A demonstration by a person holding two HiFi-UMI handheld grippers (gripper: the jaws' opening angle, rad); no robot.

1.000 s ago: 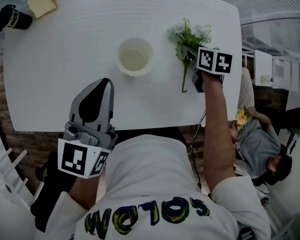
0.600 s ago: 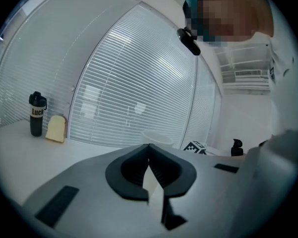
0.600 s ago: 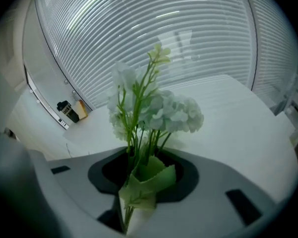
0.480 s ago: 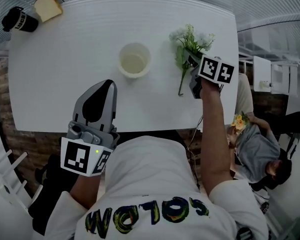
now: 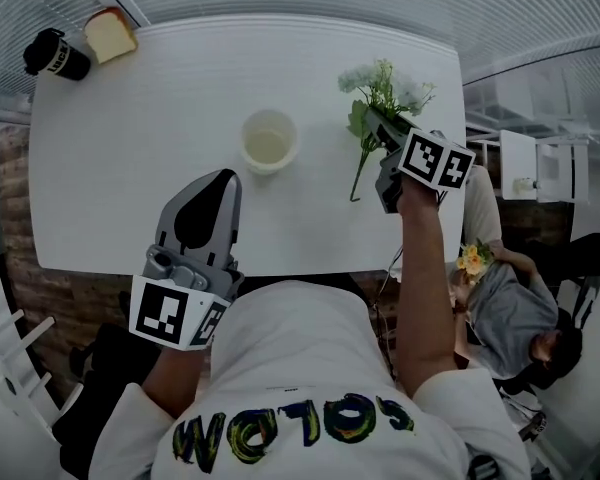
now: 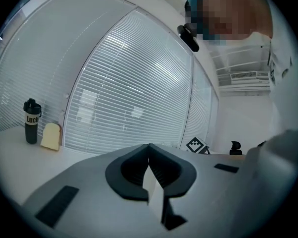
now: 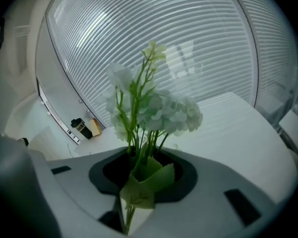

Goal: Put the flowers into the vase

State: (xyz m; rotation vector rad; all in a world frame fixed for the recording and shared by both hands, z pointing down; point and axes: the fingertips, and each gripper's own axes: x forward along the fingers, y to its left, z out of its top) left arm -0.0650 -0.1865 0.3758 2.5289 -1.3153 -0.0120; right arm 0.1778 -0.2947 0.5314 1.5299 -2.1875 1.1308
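In the head view, you are holding your right gripper [image 5: 383,136] over the right part of the white rectangular table [image 5: 130,168]. It is pinching a bunch of pale white flowers [image 5: 385,86] with green stems, the long stem end trailing back toward you. The round cream vase [image 5: 247,148] is standing well apart to their left, near the table's middle. Your left gripper [image 5: 223,178] is hovering at the near edge. In the left gripper view, its jaws are pressing together with nothing between them. In the right gripper view, the jaws have just been closing and are clamping the stems and a folded green leaf [image 7: 148,180], the blooms rising beyond the fingertips.
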